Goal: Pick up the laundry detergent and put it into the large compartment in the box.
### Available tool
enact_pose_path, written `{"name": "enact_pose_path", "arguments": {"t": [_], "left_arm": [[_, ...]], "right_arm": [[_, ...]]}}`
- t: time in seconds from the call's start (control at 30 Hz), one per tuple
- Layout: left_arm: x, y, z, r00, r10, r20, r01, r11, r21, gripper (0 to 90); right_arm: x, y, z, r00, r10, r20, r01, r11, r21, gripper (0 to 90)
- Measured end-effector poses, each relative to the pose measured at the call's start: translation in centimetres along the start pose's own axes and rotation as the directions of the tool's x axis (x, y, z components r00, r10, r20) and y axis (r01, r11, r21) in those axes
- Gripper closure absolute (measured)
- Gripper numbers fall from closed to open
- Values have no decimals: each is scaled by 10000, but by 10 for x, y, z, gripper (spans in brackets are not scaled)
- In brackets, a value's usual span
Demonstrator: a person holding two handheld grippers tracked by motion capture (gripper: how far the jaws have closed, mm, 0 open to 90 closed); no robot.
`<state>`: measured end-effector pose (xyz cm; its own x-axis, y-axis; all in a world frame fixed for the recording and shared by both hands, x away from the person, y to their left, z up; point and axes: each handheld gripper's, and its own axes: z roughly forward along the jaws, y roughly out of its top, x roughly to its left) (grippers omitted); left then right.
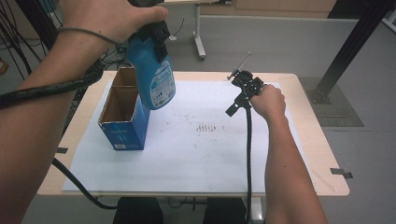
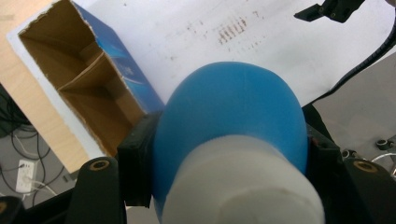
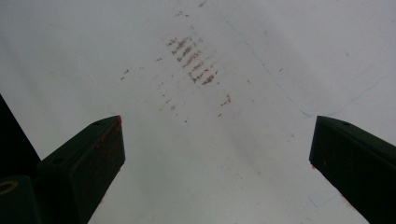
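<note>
Now my left gripper (image 2: 224,186) has its jaws clamped on the blue bottle (image 1: 152,70), holding it in the air just above the right edge of the open box (image 1: 123,114), clear of the white sheet (image 1: 196,154). Looking down into the box from the left gripper view, I see two bare cardboard compartments split by a divider (image 2: 86,77). My right gripper (image 3: 215,154) hangs over the sheet's rust-coloured marks (image 3: 194,60), jaws spread wide, gripping nothing.
</note>
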<state>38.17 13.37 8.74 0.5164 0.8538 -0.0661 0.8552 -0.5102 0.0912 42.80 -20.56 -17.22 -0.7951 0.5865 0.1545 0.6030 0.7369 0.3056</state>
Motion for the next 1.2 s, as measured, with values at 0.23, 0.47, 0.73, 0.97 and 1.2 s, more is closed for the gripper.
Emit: {"name": "enact_pose_path", "arguments": {"t": [0.23,0.47,0.73,0.97,1.2], "left_arm": [[14,1,-7,9991,-424,-53,424,9991,-83,368],[31,-4,-12,9952,-941,-258,936,9954,-208,368],[62,-14,-13,9855,-1681,-252,1672,9853,-342,368],[87,-23,-11,9699,-2401,-401,2383,9702,-438,369],[111,-29,-3,9500,-3107,-318,3092,9500,-441,369]], "right_arm": [[-3,-4,1,10000,70,11,-70,10000,7,35],[-4,-7,-1,10000,59,54,-59,10000,-29,35],[-5,-6,0,9999,43,97,-44,10000,42,35],[-6,-8,-1,9999,118,88,-118,9999,-12,35],[-9,-10,0,9999,108,-4,-108,9999,-72,36]]}}
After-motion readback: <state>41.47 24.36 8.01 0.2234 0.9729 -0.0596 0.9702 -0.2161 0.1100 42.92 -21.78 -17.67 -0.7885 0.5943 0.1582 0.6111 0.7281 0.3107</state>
